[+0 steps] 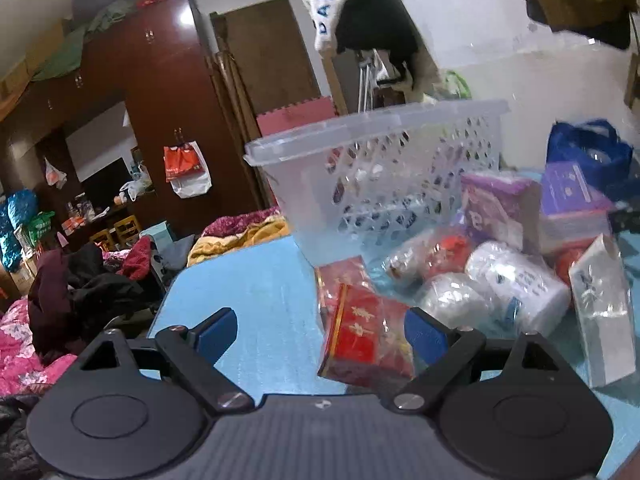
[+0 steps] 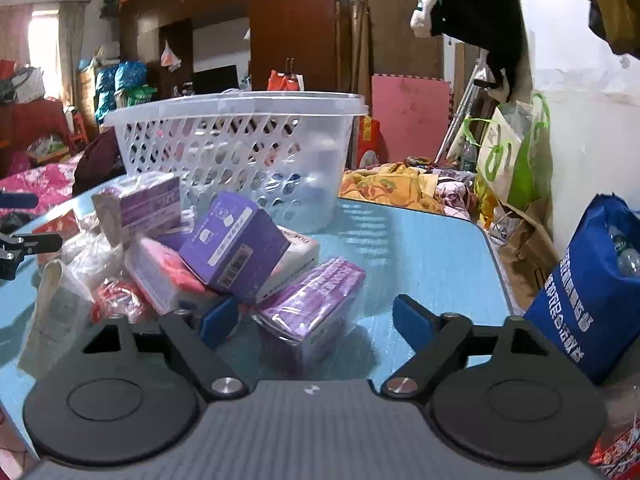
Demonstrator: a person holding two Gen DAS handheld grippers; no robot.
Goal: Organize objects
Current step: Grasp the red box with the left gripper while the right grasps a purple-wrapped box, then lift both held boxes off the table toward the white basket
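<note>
A clear perforated plastic basket [image 1: 380,168] [image 2: 240,148] stands on the blue table [image 1: 248,280] [image 2: 420,248]. In front of it lies a heap of packets. My left gripper [image 1: 320,330] is open low over the table, with a red wrapped packet [image 1: 364,340] lying between its fingers, close to the right pad [image 1: 424,336]. My right gripper [image 2: 316,320] is open too, and a purple wrapped pack [image 2: 312,308] lies between its fingers with a gap on both sides. Behind that pack a purple box [image 2: 236,244] leans on the heap.
White plastic-wrapped rolls [image 1: 516,280], a white carton [image 1: 604,312] and purple tissue packs [image 1: 496,208] crowd the heap. A blue bag [image 2: 592,296] stands at the table's right edge. Beyond the table's far edge are bedding [image 2: 392,184], clothes and a dark wardrobe [image 1: 160,100].
</note>
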